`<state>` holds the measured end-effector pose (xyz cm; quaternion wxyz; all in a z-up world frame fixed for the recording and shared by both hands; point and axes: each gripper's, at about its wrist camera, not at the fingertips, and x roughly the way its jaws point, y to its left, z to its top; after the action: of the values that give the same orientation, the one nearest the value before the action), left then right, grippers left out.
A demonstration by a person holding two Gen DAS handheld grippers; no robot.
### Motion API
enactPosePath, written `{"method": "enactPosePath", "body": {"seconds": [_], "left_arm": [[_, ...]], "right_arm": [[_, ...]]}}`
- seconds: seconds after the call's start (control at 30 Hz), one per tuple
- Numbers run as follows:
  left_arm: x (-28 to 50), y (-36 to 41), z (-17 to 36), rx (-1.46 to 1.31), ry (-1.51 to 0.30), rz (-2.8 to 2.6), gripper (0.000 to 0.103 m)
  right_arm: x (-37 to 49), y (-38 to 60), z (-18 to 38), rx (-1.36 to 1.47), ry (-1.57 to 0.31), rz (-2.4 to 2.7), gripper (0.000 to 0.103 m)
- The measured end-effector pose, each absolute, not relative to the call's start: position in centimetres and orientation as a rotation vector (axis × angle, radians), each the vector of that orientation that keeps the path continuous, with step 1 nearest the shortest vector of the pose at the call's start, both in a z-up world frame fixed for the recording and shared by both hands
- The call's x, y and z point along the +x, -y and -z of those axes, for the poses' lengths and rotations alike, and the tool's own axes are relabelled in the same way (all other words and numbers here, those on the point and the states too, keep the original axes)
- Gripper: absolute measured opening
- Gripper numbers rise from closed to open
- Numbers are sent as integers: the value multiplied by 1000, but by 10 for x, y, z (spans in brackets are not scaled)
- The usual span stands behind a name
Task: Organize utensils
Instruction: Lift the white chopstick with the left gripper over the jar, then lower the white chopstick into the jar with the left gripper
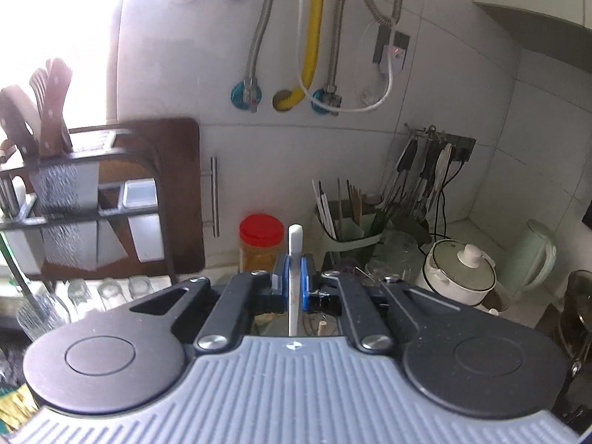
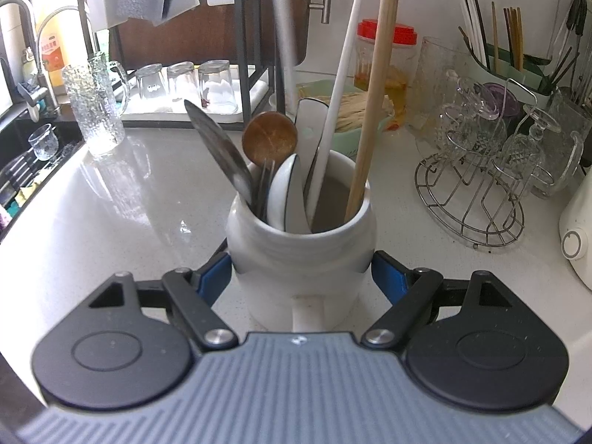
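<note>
A white utensil handle (image 1: pixel 295 259) is pinched between the pads of the left gripper (image 1: pixel 292 277), its long axis running upright, straight along the fingers. The white ceramic jar (image 2: pixel 301 255) full of utensils is clasped at its sides by the right gripper (image 2: pixel 301 277), out on the open worktop (image 2: pixel 129 199). The green chopstick holder (image 1: pixel 347 236) stands ahead of the left gripper, towards the worktop's back right corner.

Jar (image 2: pixel 301 259): glossy white ceramic, smooth. Countertop (image 2: pixel 148 192) polished, speckled, stone-like. Spoon (image 2: pixel 269 137) and stick (image 2: pixel 373 111) matt wood; glass rack (image 2: pixel 470 203) bare metal wire.
</note>
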<state>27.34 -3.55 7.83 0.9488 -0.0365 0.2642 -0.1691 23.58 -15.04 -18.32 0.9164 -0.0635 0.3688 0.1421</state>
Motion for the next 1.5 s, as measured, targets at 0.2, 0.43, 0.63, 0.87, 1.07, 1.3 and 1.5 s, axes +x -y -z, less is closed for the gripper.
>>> {"method": "enactPosePath", "body": {"seconds": [0.2,0.43,0.63,0.87,1.07,1.3,1.5], "left_arm": [[285,45,-51,-69,-579,354,7],[300,57,-10,-44,-642,358,7],[308,64,7,5,-722,375,7],[328,67,7,25,-896,434,7],[344,72,15,59,-1030,461,7],[352,74,20,96,-1084,464,7],[353,70,25,74,-1097,468,8]], "right_arm": [[234,151,184,-124,-746,-291,85],[234,151,184,-121,-739,-289,85],[233,150,185,-117,-734,-283,85],[233,150,185,-115,-728,-281,85],[232,149,185,-111,-725,-274,85],[233,148,185,-113,-730,-269,85],[232,148,185,-111,-728,-259,84]]}}
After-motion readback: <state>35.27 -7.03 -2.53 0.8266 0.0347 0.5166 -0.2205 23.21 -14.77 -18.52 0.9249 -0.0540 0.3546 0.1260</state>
